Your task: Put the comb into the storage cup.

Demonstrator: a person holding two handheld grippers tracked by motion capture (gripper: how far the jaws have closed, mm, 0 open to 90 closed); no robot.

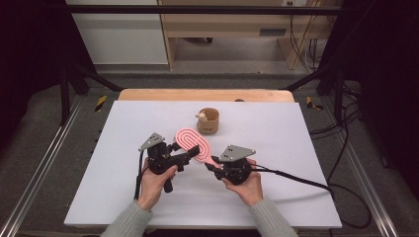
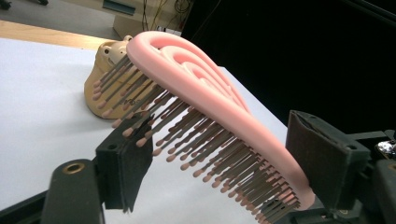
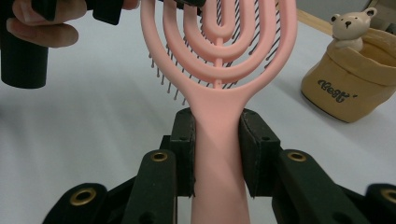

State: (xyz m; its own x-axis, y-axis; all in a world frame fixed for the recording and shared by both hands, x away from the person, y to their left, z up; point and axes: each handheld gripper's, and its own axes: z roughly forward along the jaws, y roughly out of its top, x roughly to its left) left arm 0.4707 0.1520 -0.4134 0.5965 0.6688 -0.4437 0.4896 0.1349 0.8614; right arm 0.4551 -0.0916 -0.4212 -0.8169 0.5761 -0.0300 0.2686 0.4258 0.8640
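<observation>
A pink hairbrush [image 1: 190, 140] with a looped open head is held above the white table. My right gripper [image 1: 215, 166] is shut on its handle [image 3: 218, 140], one pad on each side. In the left gripper view the brush head [image 2: 196, 88] slants across with its bristles [image 2: 201, 149] pointing down. My left gripper [image 2: 224, 163] stands open around the head, its pads [image 2: 126, 163] wide apart, the bristle tips close to the left pad. A hand grips the left gripper's black handle [image 3: 23, 51].
A tan cup-shaped holder [image 1: 208, 121] with a small bear figure [image 3: 348, 25] stands just beyond the brush, toward the table's far middle. The white table surface [image 1: 123, 197] spreads around both hands. Cables [image 1: 306, 180] trail off to the right.
</observation>
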